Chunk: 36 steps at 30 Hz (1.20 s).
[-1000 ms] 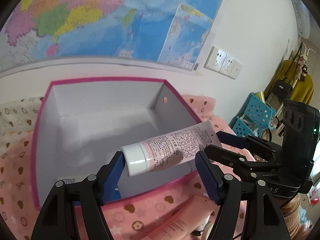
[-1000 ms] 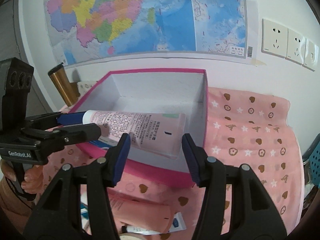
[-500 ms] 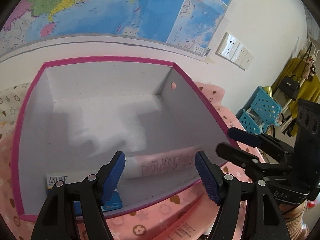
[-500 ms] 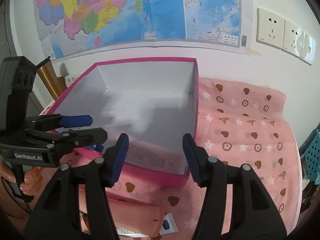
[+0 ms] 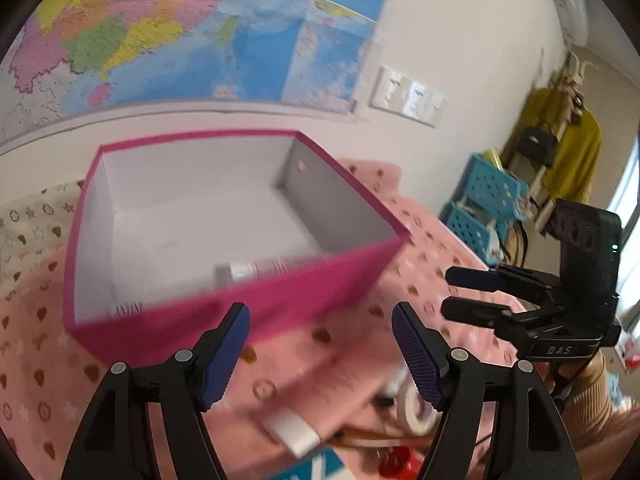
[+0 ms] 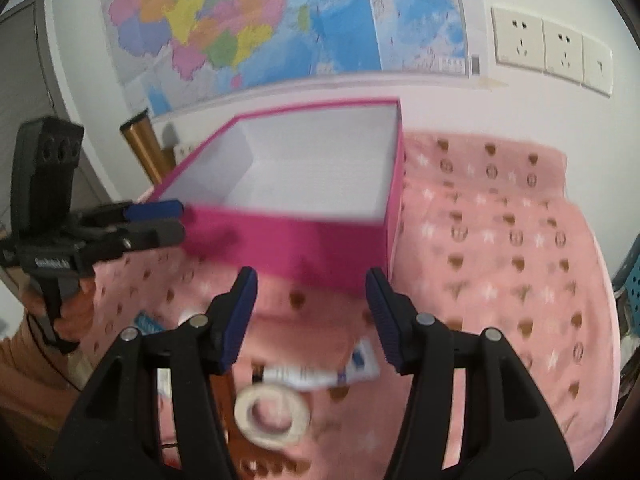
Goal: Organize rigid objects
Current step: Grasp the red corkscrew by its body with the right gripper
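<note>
**Tube at rest in the pink box, both tongs spread and empty**

Tube [image 5: 264, 270], pale pink with a white cap and fine printed text, is seen lying flat on the floor of the pink box [image 5: 256, 312], close against the near wall, ahead of and above the left gripper [image 5: 320, 350]. Nothing is held between that gripper's fingers; the jaws are spread wide, their dark blue ribbed pads set on black arms. A small printed carton edge [image 5: 128, 307] is glimpsed at the near left corner of the box, blurred.

The box is rigid card, magenta outside and matt white inside, with straight walls and an open top. From the right wrist view the tube is hidden behind the near wall of the box [image 6: 304, 248].

The right gripper [image 6: 311, 318] is likewise held wide apart and empty, just short of that wall. Below it, on the pink cloth [image 6: 500, 240] printed with hearts and stars, a roll of pale tape [image 6: 272, 416] lies flat, ring-shaped, with a white and blue tube [image 6: 320, 374] just beyond it. Both are blurred.

A colourful map [image 6: 256, 24] is fixed to the wall behind the box.
</note>
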Motion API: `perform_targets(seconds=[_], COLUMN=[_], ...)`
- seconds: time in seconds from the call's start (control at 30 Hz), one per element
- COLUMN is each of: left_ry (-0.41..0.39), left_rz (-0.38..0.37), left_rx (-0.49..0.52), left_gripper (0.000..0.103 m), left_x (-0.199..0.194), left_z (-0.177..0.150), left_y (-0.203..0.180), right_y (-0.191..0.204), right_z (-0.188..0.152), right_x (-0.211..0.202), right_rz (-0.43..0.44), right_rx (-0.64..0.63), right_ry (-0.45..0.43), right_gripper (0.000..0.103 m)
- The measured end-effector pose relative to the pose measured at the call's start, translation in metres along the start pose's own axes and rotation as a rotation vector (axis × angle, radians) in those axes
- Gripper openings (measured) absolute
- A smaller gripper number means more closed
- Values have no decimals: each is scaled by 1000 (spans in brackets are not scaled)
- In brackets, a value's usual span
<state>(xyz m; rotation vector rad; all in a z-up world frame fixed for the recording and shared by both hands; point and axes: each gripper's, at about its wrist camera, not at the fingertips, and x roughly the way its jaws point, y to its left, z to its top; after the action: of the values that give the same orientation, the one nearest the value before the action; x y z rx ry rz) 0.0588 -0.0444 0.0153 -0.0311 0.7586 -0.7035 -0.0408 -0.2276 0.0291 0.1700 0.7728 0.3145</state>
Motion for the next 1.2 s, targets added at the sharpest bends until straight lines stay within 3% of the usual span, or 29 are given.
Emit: perform_targets(seconds=[0.17,0.37,0.47,0.53,0.67,0.73,0.83,1.07,1.2], left_ry=[41,65,80,89,92,85,74,84,82], left_rz=[-38,-77,-59,-49,-40,-39,-40,-68,-121], left_rx=[16,18,17,-1,-37,-47,-47,-27,-23], left_gripper=[75,75,75,75,75,75,75,75,75], left_x=[-6,-14,-13,-11,-12,-15,-19,-21,-25], left_z=[-25,-50,-61,-65,-71,-72,-73,-77,-80], left_y=[-11,-21,-24,-22,-14,-12,-12,-18,-21], right_y=[17,45,62,72,95,97,94,84,73], right_z=[-36,-68,-81,-90,-106,-112,-110,-106,-99], right_x=[1,-1,4,10,28,35,37,28,14], right_rz=[36,151,180,201,161,161,173,207,227], right_rx=[-26,-69,-109,-131,-243,-249,-229,-182,-126], right_ry=[89,179,227,264,335,363,352,326,282], right_gripper=[58,58,56,46,43,35,28,27,27])
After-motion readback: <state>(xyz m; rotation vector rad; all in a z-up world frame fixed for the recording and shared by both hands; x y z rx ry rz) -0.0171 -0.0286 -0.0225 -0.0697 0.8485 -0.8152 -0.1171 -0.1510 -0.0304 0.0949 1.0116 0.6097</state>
